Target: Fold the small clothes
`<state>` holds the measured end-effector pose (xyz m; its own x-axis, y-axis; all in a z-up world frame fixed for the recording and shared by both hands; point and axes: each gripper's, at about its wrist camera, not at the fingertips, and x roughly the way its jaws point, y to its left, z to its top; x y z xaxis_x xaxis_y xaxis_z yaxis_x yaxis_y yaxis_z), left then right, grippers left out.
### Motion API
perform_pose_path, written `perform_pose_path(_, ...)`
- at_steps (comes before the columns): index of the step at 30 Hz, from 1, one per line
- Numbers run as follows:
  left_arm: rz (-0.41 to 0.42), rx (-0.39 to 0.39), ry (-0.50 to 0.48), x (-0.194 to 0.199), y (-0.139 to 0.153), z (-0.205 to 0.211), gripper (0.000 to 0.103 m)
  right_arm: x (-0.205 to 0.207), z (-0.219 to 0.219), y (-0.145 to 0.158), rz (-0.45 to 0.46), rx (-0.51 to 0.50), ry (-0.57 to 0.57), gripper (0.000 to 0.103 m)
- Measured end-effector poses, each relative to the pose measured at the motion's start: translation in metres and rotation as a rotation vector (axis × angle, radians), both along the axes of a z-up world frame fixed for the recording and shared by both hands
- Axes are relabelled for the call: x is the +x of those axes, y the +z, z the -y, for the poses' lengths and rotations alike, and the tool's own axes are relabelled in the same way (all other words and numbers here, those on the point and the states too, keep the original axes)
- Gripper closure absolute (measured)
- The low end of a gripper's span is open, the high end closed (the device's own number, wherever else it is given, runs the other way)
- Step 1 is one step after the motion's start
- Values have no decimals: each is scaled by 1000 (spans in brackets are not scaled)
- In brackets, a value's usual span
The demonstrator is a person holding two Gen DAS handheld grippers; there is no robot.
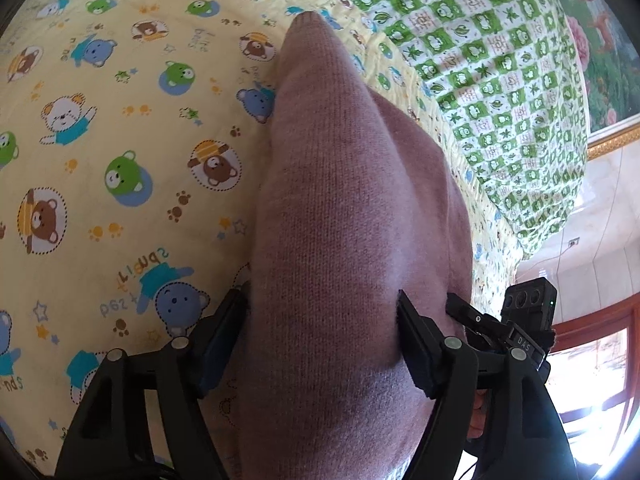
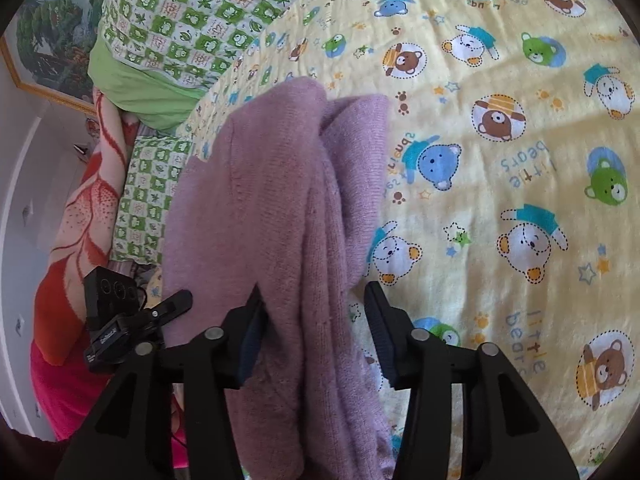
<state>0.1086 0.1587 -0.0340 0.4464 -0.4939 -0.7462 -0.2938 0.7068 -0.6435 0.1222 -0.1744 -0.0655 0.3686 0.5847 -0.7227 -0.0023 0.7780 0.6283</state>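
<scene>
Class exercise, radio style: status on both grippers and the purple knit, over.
Left gripper open, purple knit between pads. Right gripper open, knit against one pad only. Knit bunched on bear-print sheet. Green pillow behind, clear.

Cannot tell whether the left gripper (image 1: 322,334) presses the mauve knit garment (image 1: 344,208) or only flanks it; same doubt at the right gripper (image 2: 314,334), right pad apparently clear. Garment's near end cut off by the lower edge in both views. Bedsheet (image 1: 120,128) beneath it hidden. Framed picture (image 2: 44,36) cropped at the rim, detail too warped to read.
</scene>
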Motion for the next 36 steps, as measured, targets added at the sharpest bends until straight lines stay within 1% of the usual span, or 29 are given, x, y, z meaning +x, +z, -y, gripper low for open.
perform_pose_path(3, -17, 9, 21, -5, 8, -1, 28, -1, -3, 4, 3, -30, -11, 46)
perform_pose_path(4, -12, 27, 24, -8, 16, -1, 30, -2, -3, 7, 2, -38, -17, 46)
perform_pose_path(6, 3, 63, 25, -13, 29, -2, 29, -6, -4, 17, 17, -64, -28, 46)
perform_pose_path(7, 14, 85, 26, -16, 38, -3, 29, -8, -4, 24, 31, -78, -32, 46)
perform_pose_path(10, 51, 112, 42, -23, 60, -7, 29, -15, -4, 49, 100, -116, -46, 46)
perform_pose_path(13, 117, 130, 50, -20, 85, -8, 30, -21, -9, 73, 184, -138, -39, 46)
perform_pose_path(14, 136, 128, 44, -16, 91, -6, 30, -21, -14, 80, 207, -141, -26, 47)
perform_pose_path(16, 191, 123, 15, -4, 103, 0, 31, -17, -25, 88, 224, -136, 7, 54)
perform_pose_path(17, 211, 127, -1, 2, 106, 4, 31, -13, -32, 90, 224, -131, 27, 60)
perform_pose_path(18, 227, 130, -22, 9, 108, 8, 31, -9, -38, 91, 222, -131, 39, 63)
perform_pose_path(20, 225, 150, -70, 28, 104, 18, 32, 1, -49, 89, 221, -125, 63, 66)
perform_pose_path(22, 192, 168, -86, 45, 93, 20, 33, 11, -58, 82, 209, -124, 78, 67)
perform_pose_path(24, 141, 158, -73, 59, 75, 16, 35, 22, -62, 72, 177, -117, 92, 67)
perform_pose_path(27, 84, 124, -43, 78, 50, 5, 38, 39, -61, 54, 119, -151, 85, 66)
perform_pose_path(28, 57, 134, -40, 86, 41, 4, 45, 45, -59, 47, 95, -155, 82, 69)
perform_pose_path(30, 22, 155, -42, 95, 29, 3, 49, 56, -53, 32, 51, -168, 70, 76)
perform_pose_path(32, 3, 161, -48, 102, 21, 3, 50, 67, -49, 19, 23, -196, 66, 91)
perform_pose_path(33, 4, 165, -53, 104, 22, 4, 50, 70, -46, 16, 15, -187, 57, 95)
perform_pose_path(34, 5, 175, -59, 105, 23, 6, 50, 74, -42, 13, 0, -166, 46, 96)
perform_pose_path(36, 9, 192, -69, 103, 30, 9, 50, 76, -39, 16, -3, -159, 39, 97)
